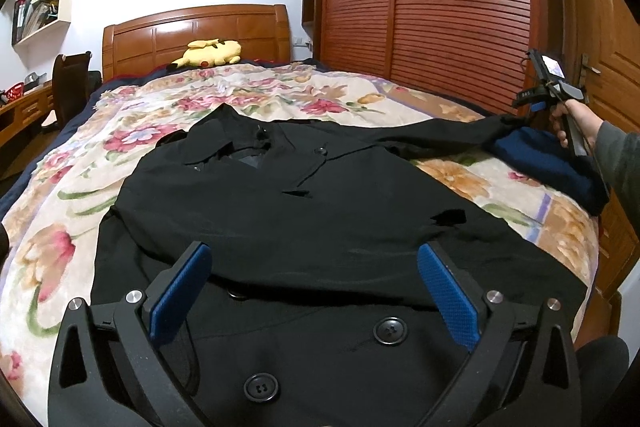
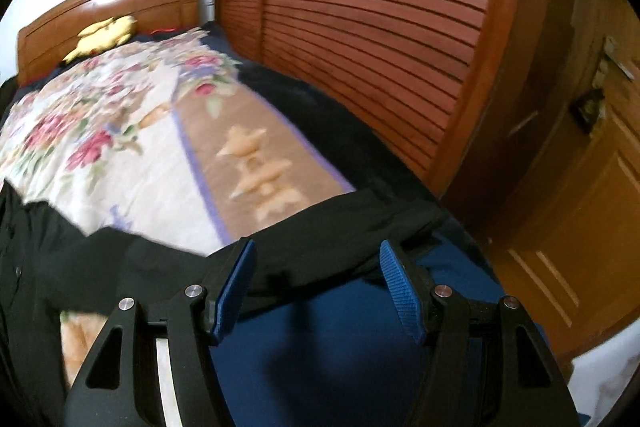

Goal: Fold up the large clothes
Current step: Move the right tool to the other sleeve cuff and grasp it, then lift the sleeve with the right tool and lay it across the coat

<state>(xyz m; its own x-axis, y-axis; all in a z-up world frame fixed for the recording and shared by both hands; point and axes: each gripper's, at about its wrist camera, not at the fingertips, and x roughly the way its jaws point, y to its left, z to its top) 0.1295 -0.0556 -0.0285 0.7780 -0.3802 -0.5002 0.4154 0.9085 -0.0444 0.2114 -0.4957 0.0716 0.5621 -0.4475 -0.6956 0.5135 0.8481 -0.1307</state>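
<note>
Both hand-held grippers, left [image 1: 314,269] and right [image 2: 318,269], gape over black coat [image 1: 280,195] on bed [image 1: 60,227].

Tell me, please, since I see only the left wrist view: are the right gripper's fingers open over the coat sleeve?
Observer: Yes. The right gripper is open, its blue pads spread above the black coat's sleeve.
Operator: Thank you. What lies under the sleeve end?
Observer: A dark blue garment sits beneath it, on the floral blanket.
Operator: Is the sleeve pinched at all?
Observer: No, the sleeve passes between and beyond the pads, not clamped. The picture is blurred, so contact is unclear.
</note>
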